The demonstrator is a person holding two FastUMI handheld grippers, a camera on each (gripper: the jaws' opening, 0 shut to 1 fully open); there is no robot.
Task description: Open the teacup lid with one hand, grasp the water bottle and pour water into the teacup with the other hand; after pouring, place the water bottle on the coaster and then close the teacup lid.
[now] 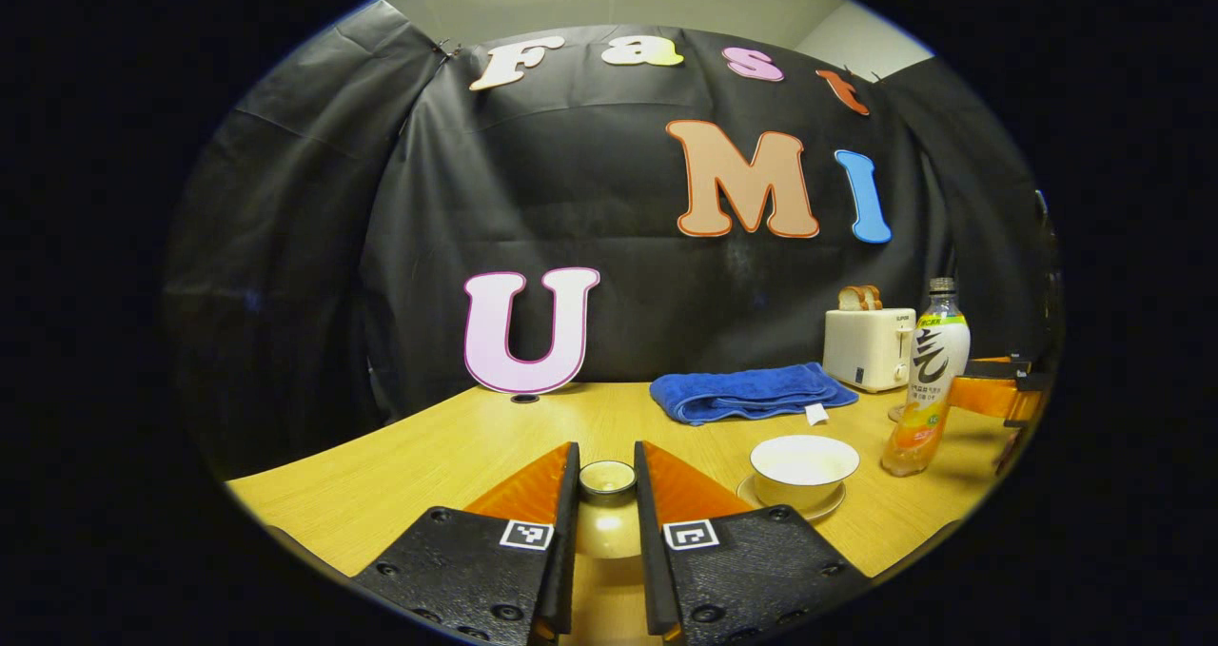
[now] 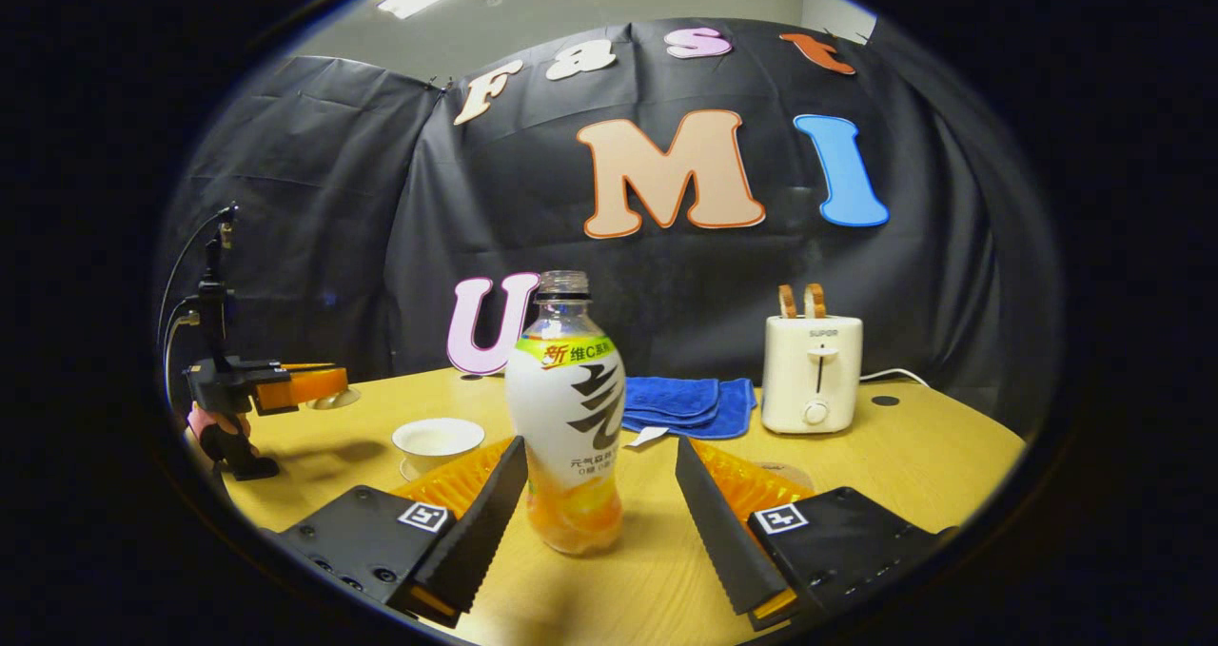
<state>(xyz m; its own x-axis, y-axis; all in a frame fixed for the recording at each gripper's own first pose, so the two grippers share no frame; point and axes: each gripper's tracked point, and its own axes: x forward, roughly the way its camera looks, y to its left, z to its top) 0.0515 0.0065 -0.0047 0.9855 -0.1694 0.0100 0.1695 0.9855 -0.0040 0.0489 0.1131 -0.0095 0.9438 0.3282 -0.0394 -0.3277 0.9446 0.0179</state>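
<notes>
Now water bottle (image 2: 567,418) between open right claw (image 2: 599,494).

the table (image 2: 913,475) looks like pale wood grain, smooth, faintly shiny; the water bottle (image 2: 569,418) at frame centre is clear glossy plastic; the teacup (image 1: 804,468) and the lid (image 1: 607,522) look glazed and glossy; the towel (image 1: 752,391) is soft blue cloth; the toaster (image 2: 812,375) is smooth cream plastic; gripper fingers (image 2: 709,503) are matt black, ribbed
</notes>
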